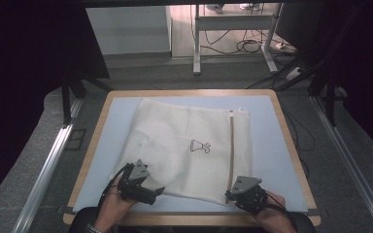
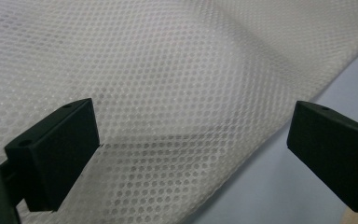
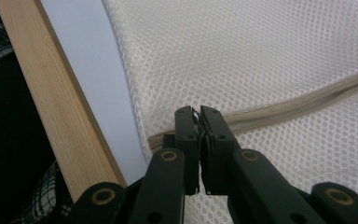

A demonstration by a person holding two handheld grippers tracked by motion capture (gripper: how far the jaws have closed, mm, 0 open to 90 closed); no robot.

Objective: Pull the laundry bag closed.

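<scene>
Cream mesh laundry bag [image 1: 189,145] lay flat on the pale blue mat [image 1: 277,160] of the wooden-rimmed table [image 1: 291,145], its beige zipper [image 1: 231,150] running toward the near edge. Right gripper [image 3: 198,114] was clamped shut at the zipper's near end, likely pinching the pull to open it. Left gripper [image 2: 191,140] hovered with jaws wide apart over the honeycomb netting, probably ready to pin the fabric down.

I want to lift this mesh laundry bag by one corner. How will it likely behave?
The mesh laundry bag probably flops and drapes: it lies flat with soft folds. It looks light, being thin open netting. The zipper edge seems firmer; the right gripper is shut at its near end, so pulling there may drag the whole bag across the table.
</scene>
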